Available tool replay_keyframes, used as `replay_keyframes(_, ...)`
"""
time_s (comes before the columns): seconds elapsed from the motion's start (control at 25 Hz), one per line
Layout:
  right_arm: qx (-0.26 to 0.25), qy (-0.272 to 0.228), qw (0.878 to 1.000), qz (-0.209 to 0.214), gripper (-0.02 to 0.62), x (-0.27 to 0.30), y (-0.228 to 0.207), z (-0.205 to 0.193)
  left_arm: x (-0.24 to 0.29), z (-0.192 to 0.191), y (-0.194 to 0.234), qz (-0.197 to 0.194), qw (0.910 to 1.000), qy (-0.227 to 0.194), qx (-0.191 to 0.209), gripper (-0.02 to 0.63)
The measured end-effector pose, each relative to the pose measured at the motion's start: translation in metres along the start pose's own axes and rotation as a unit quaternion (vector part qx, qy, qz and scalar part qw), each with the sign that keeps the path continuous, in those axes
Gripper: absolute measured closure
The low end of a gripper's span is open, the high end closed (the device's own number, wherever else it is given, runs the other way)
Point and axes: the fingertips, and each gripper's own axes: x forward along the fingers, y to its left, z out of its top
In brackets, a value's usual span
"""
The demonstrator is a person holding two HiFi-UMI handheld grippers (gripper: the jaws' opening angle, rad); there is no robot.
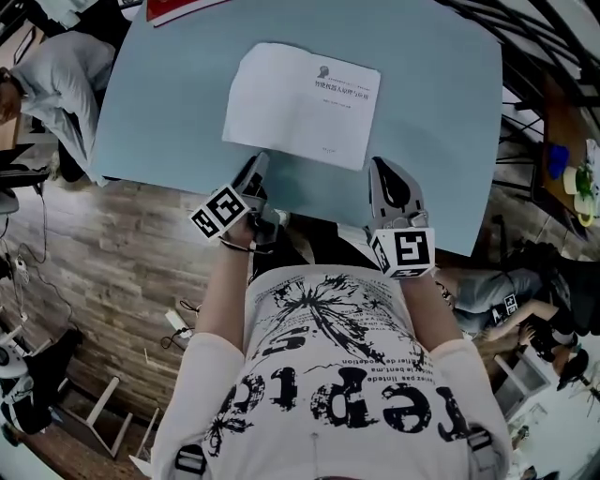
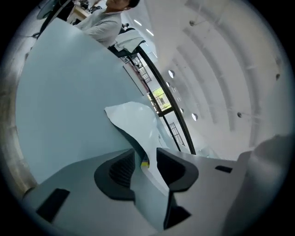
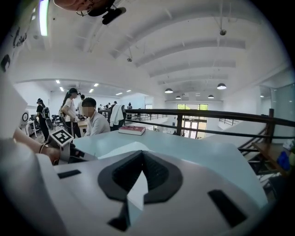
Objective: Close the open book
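Observation:
A white book [image 1: 300, 103] lies flat and closed on the light blue table [image 1: 441, 112], its printed cover facing up. My left gripper [image 1: 255, 167] is at the book's near left edge and is rolled onto its side. In the left gripper view its jaws [image 2: 146, 159] stand apart, with the book's pale corner [image 2: 133, 120] just beyond them and nothing pressed between the pads. My right gripper [image 1: 380, 169] rests over the table by the book's near right corner. In the right gripper view its pads [image 3: 142, 156] meet at the tips, with nothing in them.
A red book [image 1: 178, 9] lies at the table's far edge [image 3: 132, 130]. A seated person [image 1: 56, 75] is beyond the table's far left corner. A dark railing [image 3: 207, 115] runs behind the table. Wooden floor [image 1: 122, 253] shows to the left of the table.

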Motion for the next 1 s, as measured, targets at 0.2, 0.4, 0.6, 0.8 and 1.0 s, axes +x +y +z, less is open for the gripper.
replay_keyframes(0.2,-0.011,0.009,1.000,-0.007,0.584,-0.007,-0.013,-0.007,0.014,0.012,0.020,-0.001,0.9972,-0.032,-0.068,0.462)
replay_keyframes(0.4,-0.013,0.015,1.000,-0.023,0.584,-0.015,-0.027,-0.010,0.025,0.024,0.024,-0.012,0.9909,-0.056,-0.121,0.471)
replay_keyframes(0.6,-0.007,0.017,0.999,-0.038,0.584,-0.022,-0.035,-0.012,0.025,0.030,0.022,-0.007,0.9884,-0.073,-0.133,0.554)
replay_keyframes(0.8,-0.001,0.008,0.999,-0.048,0.584,-0.026,-0.039,-0.009,0.017,0.031,-0.009,-0.033,0.9958,-0.070,-0.049,0.583)
replay_keyframes(1.0,0.008,-0.002,0.998,-0.062,0.584,-0.038,-0.042,-0.007,0.011,0.008,-0.057,-0.044,0.9886,-0.023,0.142,0.584)
